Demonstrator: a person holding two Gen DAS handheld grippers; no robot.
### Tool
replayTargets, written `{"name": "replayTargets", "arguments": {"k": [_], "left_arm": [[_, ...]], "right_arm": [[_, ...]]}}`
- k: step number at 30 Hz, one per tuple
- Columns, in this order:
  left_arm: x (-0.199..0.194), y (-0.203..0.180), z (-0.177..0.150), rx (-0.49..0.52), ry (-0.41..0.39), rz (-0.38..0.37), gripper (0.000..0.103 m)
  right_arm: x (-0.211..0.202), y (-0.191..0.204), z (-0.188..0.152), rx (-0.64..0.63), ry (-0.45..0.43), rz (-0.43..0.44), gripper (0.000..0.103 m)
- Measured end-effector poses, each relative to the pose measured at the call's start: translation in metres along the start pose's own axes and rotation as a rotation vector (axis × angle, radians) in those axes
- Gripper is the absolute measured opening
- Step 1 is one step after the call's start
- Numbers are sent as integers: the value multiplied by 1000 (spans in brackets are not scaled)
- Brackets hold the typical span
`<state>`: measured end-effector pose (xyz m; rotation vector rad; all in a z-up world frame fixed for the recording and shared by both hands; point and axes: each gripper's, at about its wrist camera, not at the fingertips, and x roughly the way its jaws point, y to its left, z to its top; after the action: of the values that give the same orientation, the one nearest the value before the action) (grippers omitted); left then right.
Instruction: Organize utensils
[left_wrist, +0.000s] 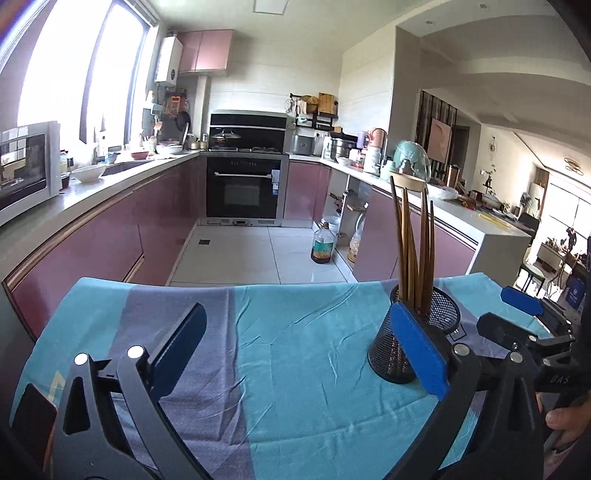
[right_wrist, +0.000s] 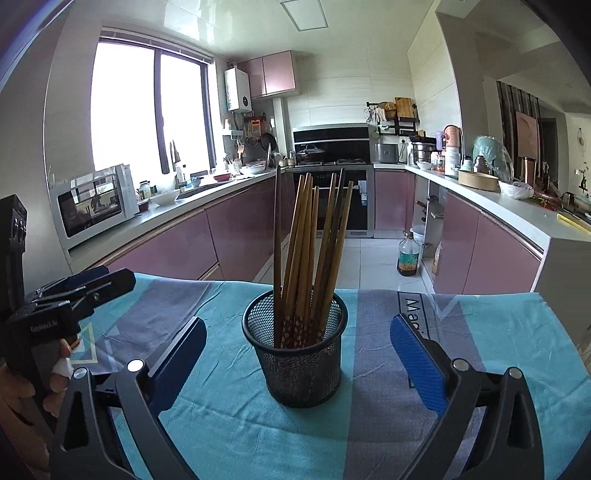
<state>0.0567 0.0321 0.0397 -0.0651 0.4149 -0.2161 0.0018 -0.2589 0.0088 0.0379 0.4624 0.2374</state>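
A black mesh holder (right_wrist: 299, 354) stands upright on the blue and grey cloth (right_wrist: 221, 424), holding several brown chopsticks (right_wrist: 310, 240) that lean a little apart. My right gripper (right_wrist: 297, 328) is open wide. The holder sits centred just past its blue pads (right_wrist: 417, 362), with a gap on each side. My left gripper (left_wrist: 295, 343) is also open with nothing between its fingers. The holder (left_wrist: 388, 354) stands to its right, partly hidden behind the right pad (left_wrist: 417, 347). Each gripper shows at the other view's edge, my right gripper (left_wrist: 513, 314) and my left gripper (right_wrist: 107, 280), with a person's hand on its handle.
The cloth-covered table ends at a far edge (left_wrist: 295, 284), with tiled kitchen floor beyond. An oil bottle (right_wrist: 408, 258) stands on the floor by the right-hand cabinets. A microwave (right_wrist: 96, 206) and bowls sit on the left counter. An oven (left_wrist: 242, 184) is at the back.
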Motion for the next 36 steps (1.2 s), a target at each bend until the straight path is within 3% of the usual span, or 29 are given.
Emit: {"name": "replayTargets", "arguments": {"k": [10,15,36], "left_arm": [[-61,4,-31,-30,-120,77,98],[-83,4,-44,-30,-150,75,98],[-111,-16,-54,27,-218,108,98]], "right_arm": [[-31,20,-18,-23,-107,-77,97],[-45,31,-28,-38,-139,-87,97],[-71,43,-34,-38,-222,-126,96]]}}
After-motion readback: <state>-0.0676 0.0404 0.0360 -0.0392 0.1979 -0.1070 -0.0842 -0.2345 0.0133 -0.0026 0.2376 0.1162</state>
